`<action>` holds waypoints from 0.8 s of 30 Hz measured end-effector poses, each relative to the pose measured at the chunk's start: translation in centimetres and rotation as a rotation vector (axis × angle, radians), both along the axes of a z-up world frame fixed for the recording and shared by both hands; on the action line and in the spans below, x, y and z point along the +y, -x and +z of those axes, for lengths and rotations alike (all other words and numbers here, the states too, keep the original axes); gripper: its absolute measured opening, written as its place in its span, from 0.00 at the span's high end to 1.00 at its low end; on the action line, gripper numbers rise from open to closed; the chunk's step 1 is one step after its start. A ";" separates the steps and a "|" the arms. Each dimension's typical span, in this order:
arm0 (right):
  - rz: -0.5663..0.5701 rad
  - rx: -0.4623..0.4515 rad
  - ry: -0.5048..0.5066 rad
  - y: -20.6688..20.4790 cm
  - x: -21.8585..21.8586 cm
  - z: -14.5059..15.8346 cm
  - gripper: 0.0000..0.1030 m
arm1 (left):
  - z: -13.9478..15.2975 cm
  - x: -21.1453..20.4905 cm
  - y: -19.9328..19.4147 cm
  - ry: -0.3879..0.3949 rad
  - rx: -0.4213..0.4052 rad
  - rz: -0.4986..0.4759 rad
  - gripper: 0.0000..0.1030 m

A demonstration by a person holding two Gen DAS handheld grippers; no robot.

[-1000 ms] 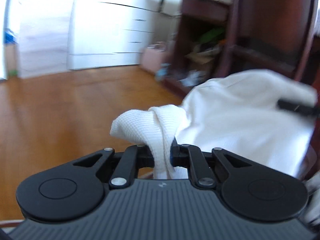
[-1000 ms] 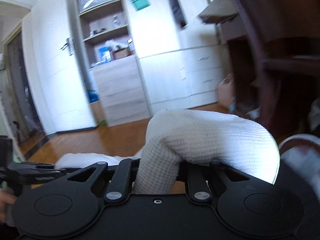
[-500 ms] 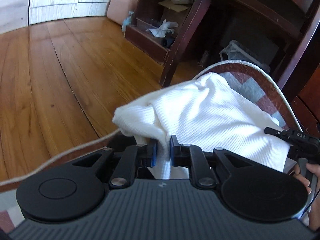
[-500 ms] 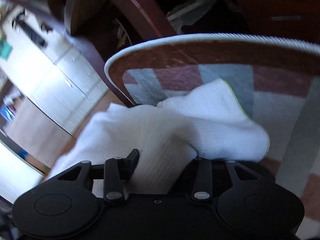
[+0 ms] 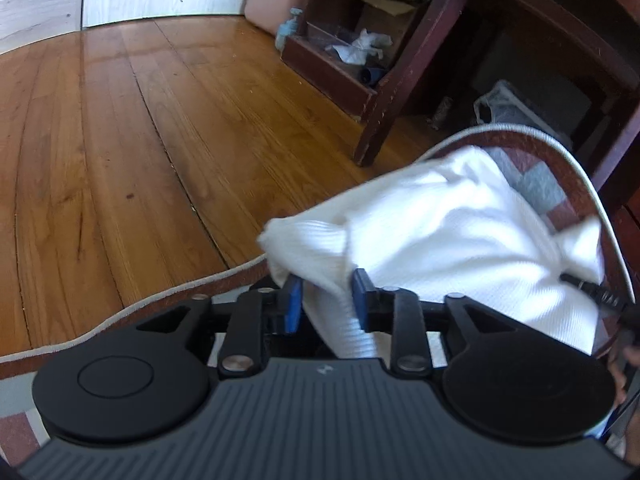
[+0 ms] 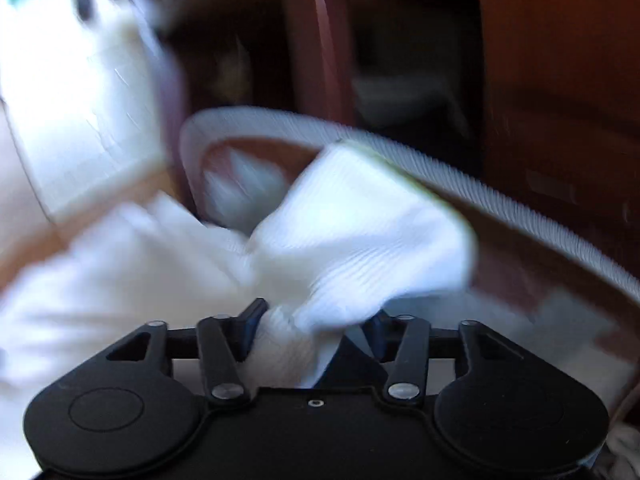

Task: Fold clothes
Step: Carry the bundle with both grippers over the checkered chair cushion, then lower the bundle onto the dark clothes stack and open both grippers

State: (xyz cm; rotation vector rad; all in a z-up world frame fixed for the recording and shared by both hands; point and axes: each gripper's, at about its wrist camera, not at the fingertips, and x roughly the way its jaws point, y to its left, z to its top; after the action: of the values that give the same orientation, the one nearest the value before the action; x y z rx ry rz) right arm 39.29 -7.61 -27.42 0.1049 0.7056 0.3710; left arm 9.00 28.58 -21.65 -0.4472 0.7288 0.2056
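White garment (image 5: pixel 460 240) is laid on a patterned rug (image 5: pixel 536 188), its far corner close to the rug's pale piped edge; bare wooden floor (image 5: pixel 120 140) lies open to the left, dark wooden furniture (image 5: pixel 400 80) crowds the far side. Left tool (image 5: pixel 326 306): jaws have just been opening, blue pads apart, cloth loose between them. Right tool (image 6: pixel 314 332): jaws have just been opening, stood wide, a bunched fold between them, not pinched; view blurred

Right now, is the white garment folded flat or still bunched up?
Bunched. The white garment lies rumpled on the rug, corners gathered between both opening tongs; no neat fold shows.
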 end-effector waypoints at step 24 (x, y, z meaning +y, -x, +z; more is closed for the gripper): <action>0.332 0.223 -0.434 18.6 5.4 1.1 0.80 | 1.4 0.1 -4.1 -0.239 -0.033 -0.162 0.93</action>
State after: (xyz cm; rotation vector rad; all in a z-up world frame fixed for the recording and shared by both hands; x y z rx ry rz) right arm 20.68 -2.23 -26.32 0.4486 0.8557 0.8386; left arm 13.08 28.67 -20.27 -0.1631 0.6948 0.1306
